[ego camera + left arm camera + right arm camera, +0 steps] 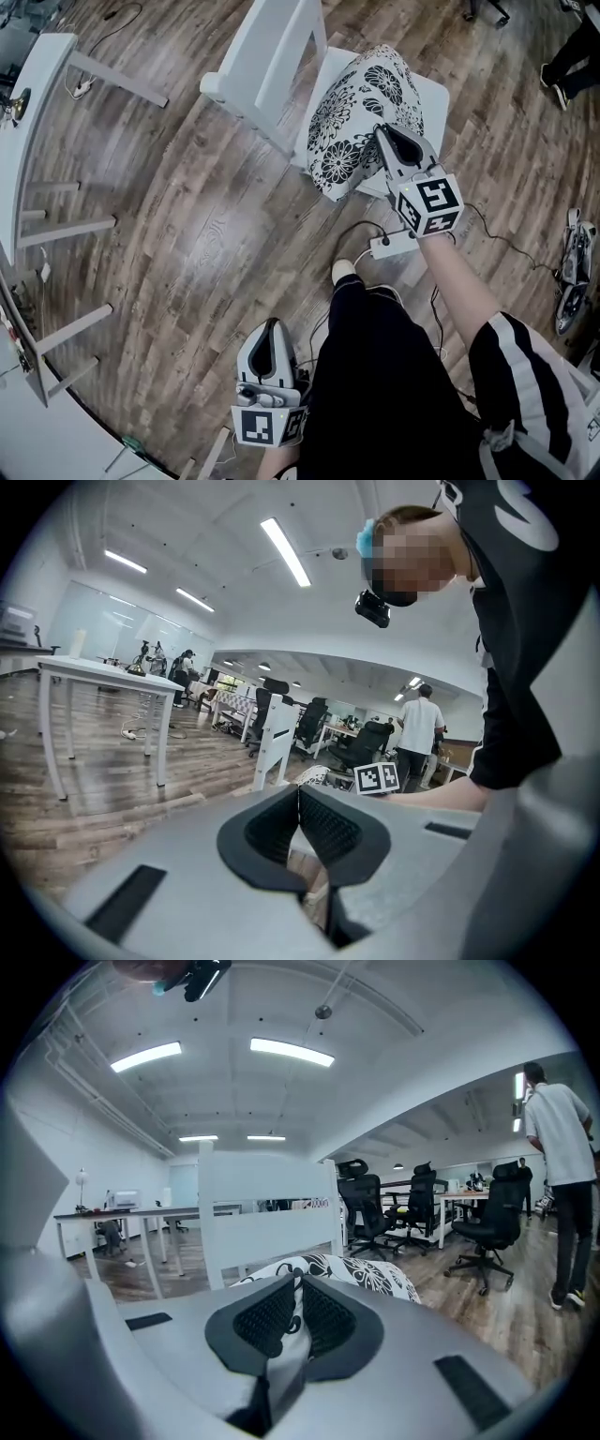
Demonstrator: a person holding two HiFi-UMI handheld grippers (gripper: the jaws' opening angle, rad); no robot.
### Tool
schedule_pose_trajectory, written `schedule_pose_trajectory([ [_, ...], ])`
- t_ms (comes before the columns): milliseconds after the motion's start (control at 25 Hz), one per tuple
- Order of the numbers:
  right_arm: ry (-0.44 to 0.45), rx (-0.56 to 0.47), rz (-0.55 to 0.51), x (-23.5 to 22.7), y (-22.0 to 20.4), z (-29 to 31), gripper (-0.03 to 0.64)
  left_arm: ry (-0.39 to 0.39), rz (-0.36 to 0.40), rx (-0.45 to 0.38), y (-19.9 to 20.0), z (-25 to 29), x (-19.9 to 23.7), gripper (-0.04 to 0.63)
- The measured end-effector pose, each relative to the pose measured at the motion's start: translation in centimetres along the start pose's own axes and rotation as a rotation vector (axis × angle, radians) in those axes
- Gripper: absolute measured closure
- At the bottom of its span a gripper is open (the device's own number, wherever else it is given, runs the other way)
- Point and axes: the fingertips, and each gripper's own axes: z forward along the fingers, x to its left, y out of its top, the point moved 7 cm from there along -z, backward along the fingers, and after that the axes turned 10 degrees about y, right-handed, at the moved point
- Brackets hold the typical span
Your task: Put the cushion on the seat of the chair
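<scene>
At the upper centre of the head view, a black-and-white flowered cushion [361, 117] lies over the seat [433, 94] of a white chair [267, 56], its lower end reaching past the seat's near edge above the wooden floor [187, 244]; whether its full weight rests on the seat cannot be told. The right gripper [384, 133] meets the cushion at its lower right edge, and the right gripper view shows the two ribbed jaws clenched on a fold of the patterned cloth, with the rest of the cushion bulging just beyond the tips and the chair's slatted back rising behind it. The person's bare right forearm [464, 281] runs from the lower right of the frame up to that gripper, stretched out nearly straight and pointing a little below level, the marker cube toward the camera. The left gripper [272, 325] hangs low at the bottom of the frame, just beside the person's black trouser leg [375, 375] and well apart from the chair. The left gripper view shows its jaws pressed together at the tips with nothing between them. A white power strip [394, 246] lies on the floor between the chair and the person's shoe.
</scene>
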Motion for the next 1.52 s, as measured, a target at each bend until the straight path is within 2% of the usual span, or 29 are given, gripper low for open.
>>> schedule_pose_trajectory([
  [400,-0.019,0.080,-0.011,-1.4,-2.8,1.3,0.583,0.012,0.006,0.030,-0.4,0.7,0.3,0.590],
  [560,-0.032,0.104,-0.005,-2.1,-3.7,1.9,0.583,0.015,0.035,0.058,-1.1,0.6,1.0,0.590],
  [880,-0.065,0.170,0.003,-3.4,-6.0,2.0,0.583,0.011,0.026,0.081,-1.5,1.3,1.2,0.589],
  [1320,-0.073,0.273,0.014,-4.1,-9.7,1.9,0.583,0.002,-0.024,0.042,-0.8,2.4,0.8,0.590],
  [1520,-0.089,0.304,0.032,-4.6,-11.2,1.9,0.583,0.015,0.002,0.080,-1.5,1.8,1.2,0.590],
])
